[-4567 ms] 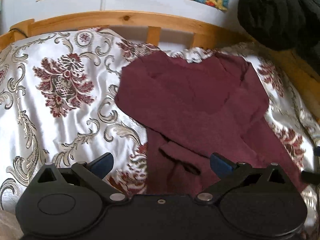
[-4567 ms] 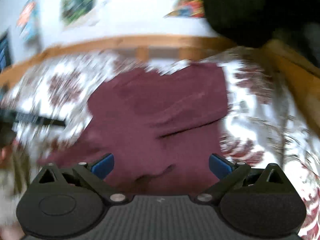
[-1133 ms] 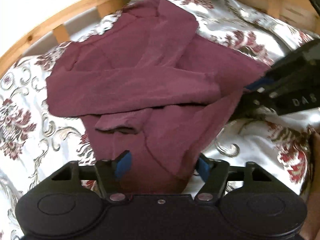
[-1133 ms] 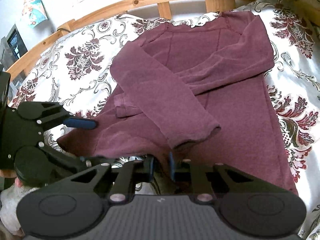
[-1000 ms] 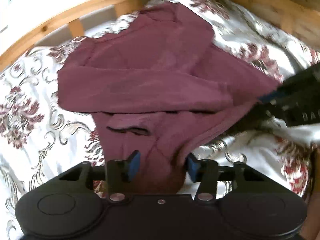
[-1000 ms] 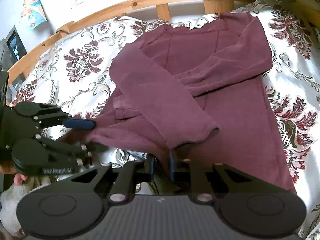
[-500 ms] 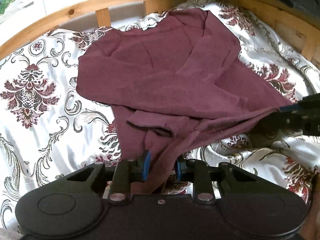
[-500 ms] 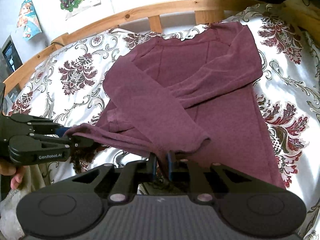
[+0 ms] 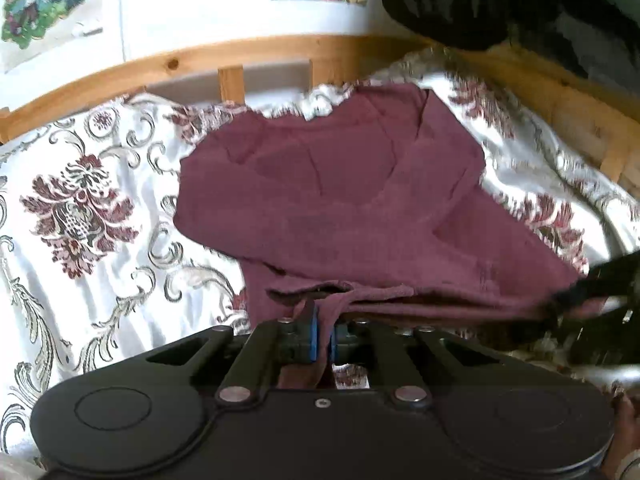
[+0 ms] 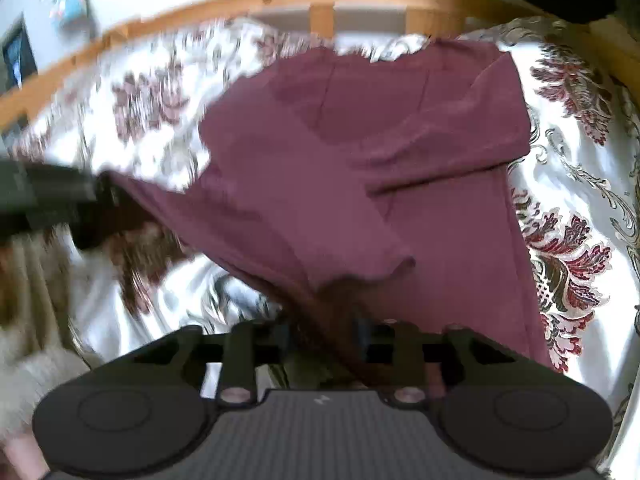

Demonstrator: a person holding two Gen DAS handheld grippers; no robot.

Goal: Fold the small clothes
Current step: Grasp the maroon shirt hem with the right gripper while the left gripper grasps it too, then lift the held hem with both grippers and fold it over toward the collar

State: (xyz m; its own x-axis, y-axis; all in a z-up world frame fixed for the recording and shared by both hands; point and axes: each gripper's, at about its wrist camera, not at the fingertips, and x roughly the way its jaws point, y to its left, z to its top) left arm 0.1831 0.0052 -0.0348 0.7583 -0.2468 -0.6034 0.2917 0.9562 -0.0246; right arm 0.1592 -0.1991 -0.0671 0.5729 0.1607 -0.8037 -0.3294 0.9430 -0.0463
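Maroon top (image 9: 340, 200) is spread near the bedspread's (image 9: 80, 260) headboard edge. Its hem is clenched by the left gripper (image 9: 323, 330); the right gripper's (image 10: 324, 334) jaws are opening, fabric between them.

My maroon top (image 9: 340, 208) is matt knit cloth with a soft, slightly fuzzy surface and stitched seams. Under it, the bedspread (image 9: 100, 240) is glossy satin-like cloth, white with woven dark-red and grey-gold pattern, shiny in the light. The bed rail (image 9: 180, 64) at 12 o'clock is light wood, smooth, with a visible knot. My left gripper (image 9: 323, 336) is matt black plastic with small shiny metal pins; its pads (image 9: 312, 332) look like blue rubbery plastic. My right gripper (image 10: 326, 332) is matt black plastic too, with a ribbed panel at 6 o'clock. Posters (image 9: 36, 4) on the wall look like paper.
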